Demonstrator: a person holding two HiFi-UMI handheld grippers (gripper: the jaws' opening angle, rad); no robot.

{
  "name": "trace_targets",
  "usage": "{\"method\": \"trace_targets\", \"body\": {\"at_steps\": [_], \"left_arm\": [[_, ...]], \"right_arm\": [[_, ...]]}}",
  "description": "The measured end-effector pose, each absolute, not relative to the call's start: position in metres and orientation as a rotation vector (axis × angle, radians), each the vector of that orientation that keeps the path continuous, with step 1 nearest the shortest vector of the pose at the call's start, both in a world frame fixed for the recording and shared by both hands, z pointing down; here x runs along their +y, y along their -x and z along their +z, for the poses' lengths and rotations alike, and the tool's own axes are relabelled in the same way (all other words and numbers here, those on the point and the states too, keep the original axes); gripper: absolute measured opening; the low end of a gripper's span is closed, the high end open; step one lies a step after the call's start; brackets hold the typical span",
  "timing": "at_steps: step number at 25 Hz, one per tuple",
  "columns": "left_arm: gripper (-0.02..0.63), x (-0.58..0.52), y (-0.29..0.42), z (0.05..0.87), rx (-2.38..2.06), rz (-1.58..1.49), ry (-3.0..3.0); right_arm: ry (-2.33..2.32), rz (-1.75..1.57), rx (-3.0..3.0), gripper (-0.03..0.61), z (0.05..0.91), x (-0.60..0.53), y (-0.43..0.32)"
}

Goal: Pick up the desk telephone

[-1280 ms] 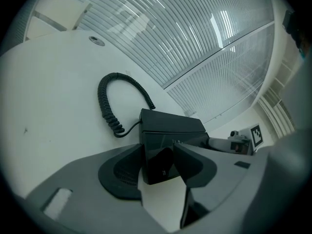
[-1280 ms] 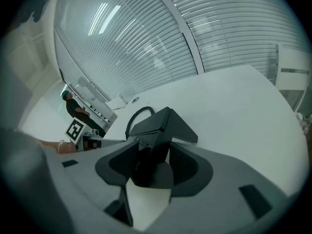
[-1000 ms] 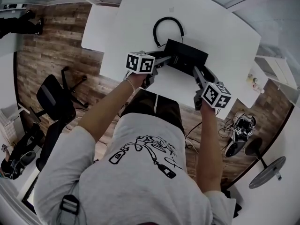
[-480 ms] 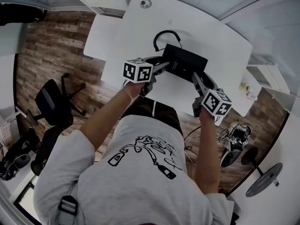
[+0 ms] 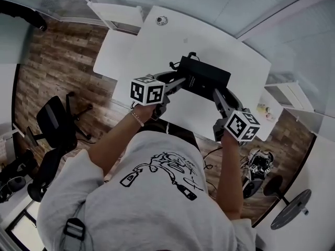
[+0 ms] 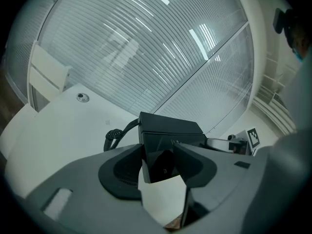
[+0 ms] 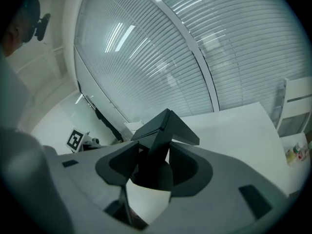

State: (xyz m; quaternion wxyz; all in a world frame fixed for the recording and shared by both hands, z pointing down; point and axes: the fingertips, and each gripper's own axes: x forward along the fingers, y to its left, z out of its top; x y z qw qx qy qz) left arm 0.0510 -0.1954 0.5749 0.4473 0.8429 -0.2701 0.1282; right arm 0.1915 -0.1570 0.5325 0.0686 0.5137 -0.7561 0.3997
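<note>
Head view shows the black, flat-bodied desk telephone (image 5: pixel 205 77) held between two claws above the near middle of the white tabletop (image 5: pixel 230 41). Its black coiled cord (image 5: pixel 172 65) trails from the far left corner down towards the surface.

The left claw (image 5: pixel 181 81) pinches the telephone's left edge. In the left gripper view the dark jaws close on the near left corner of the body (image 6: pixel 168 140), with bare tabletop visible beneath it and the coiled cord (image 6: pixel 113 136) hanging at its side. The right claw (image 5: pixel 216 91) pinches the opposite edge. In the right gripper view the jaws clamp a corner of the telephone (image 7: pixel 163 130), which stands tilted with one edge pointing up.

Judging by the pale gap under the body in both gripper views, the telephone appears to be off the tabletop, so the pick-up looks largely done. What seems left is to steady and level it, and to see that the cord comes along without snagging. Whether the handset sits firmly on the base cannot be told.

Further out, a small round fitting (image 5: pixel 161 20) sits in the tabletop's far corner. A black office chair (image 5: pixel 55 122) stands on the wooden plank floor (image 5: pixel 57 51) to the left.
</note>
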Motion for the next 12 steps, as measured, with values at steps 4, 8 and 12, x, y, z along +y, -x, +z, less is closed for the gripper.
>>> {"method": "trace_targets", "body": {"at_steps": [4, 8, 12], "left_arm": [[0.190, -0.198, -0.050, 0.545, -0.698, 0.302, -2.102], [0.190, -0.199, -0.047, 0.517, -0.711, 0.289, -2.125], [0.190, -0.197, -0.046, 0.490, -0.708, 0.257, -2.142]], "right_arm": [[-1.548, 1.171, -2.319, 0.187, 0.504, -0.160, -0.191], [-1.557, 1.128, -2.343, 0.187, 0.476, -0.159, -0.188], [-1.568, 1.086, -2.369, 0.187, 0.445, -0.158, -0.186]]}}
